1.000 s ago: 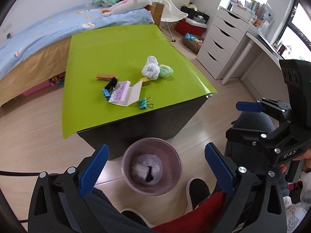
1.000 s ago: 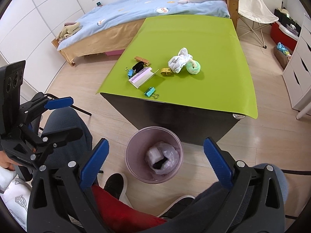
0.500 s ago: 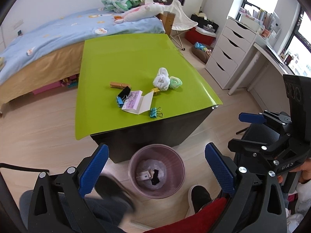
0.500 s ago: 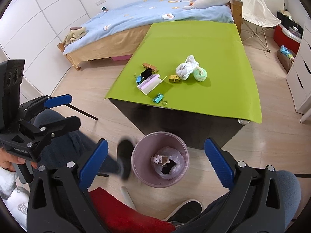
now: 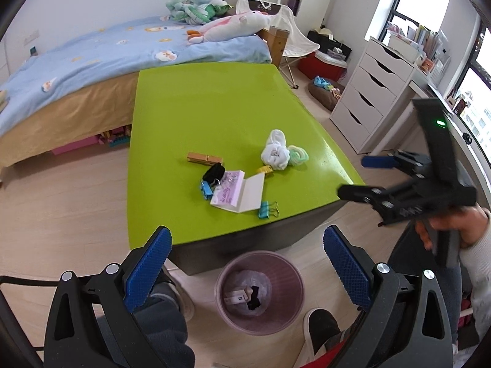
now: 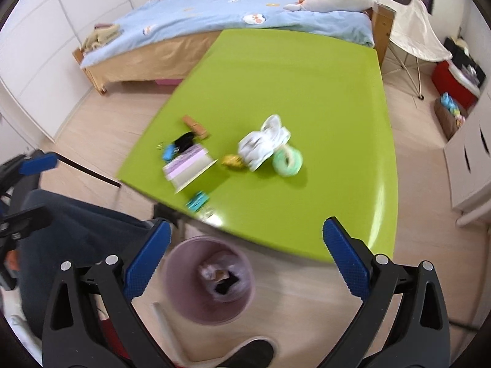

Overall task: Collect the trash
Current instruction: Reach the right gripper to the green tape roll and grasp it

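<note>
currently: both grippers spread, held above the bin at the table's near edge

the left gripper (image 5: 247,259) has its blue pads wide apart and holds nothing. the right gripper (image 6: 245,253) is likewise spread and holds nothing. the trash bin (image 5: 259,291) stands on the floor just below the near edge of the green table (image 5: 214,107), with scraps inside. near that edge lie a teal binder clip (image 5: 267,209), an open notepad (image 5: 237,191), a black item (image 5: 213,172), a wooden clip (image 5: 204,158), a crumpled white tissue (image 5: 275,151) and a pale green ring (image 5: 297,156) touching it. the far half of the table is bare. open floor lies to the left; a white drawer unit (image 5: 368,92) stands to the right.
</note>
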`<state>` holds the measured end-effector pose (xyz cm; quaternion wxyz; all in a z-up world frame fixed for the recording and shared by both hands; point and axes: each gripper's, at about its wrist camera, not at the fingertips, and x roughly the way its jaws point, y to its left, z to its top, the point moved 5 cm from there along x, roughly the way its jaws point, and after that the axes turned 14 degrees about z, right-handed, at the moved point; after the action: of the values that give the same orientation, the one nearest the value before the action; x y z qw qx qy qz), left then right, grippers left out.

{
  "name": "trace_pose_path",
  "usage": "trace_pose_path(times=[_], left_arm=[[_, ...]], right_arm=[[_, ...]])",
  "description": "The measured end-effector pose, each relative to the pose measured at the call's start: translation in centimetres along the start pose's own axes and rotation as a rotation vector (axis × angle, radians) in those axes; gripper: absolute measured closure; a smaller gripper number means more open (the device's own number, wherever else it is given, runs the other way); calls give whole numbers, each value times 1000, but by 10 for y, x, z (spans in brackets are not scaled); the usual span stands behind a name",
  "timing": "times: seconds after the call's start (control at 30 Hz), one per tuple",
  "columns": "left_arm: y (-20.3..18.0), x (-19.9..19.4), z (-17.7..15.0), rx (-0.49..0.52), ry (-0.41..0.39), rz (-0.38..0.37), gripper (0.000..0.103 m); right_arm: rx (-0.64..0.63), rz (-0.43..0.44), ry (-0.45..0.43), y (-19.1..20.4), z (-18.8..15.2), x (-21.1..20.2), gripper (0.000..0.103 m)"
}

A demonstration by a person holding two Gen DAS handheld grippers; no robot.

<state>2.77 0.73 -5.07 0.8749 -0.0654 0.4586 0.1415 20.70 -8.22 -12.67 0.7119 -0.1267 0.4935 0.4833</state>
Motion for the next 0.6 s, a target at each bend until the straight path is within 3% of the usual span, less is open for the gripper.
trace_pose_path(times=[0.33,0.47,0.6], left_arm=[[13,15,7,-27,32,6,8],[16,21,6,-35,49,11,8],[18,26,7,-42,61,11,8]], right_arm=[[-99,-35,190,-49,34,71,6],[-120,-26,228,-58,39,84,29],[-140,-10,216,-58,45,88,42]])
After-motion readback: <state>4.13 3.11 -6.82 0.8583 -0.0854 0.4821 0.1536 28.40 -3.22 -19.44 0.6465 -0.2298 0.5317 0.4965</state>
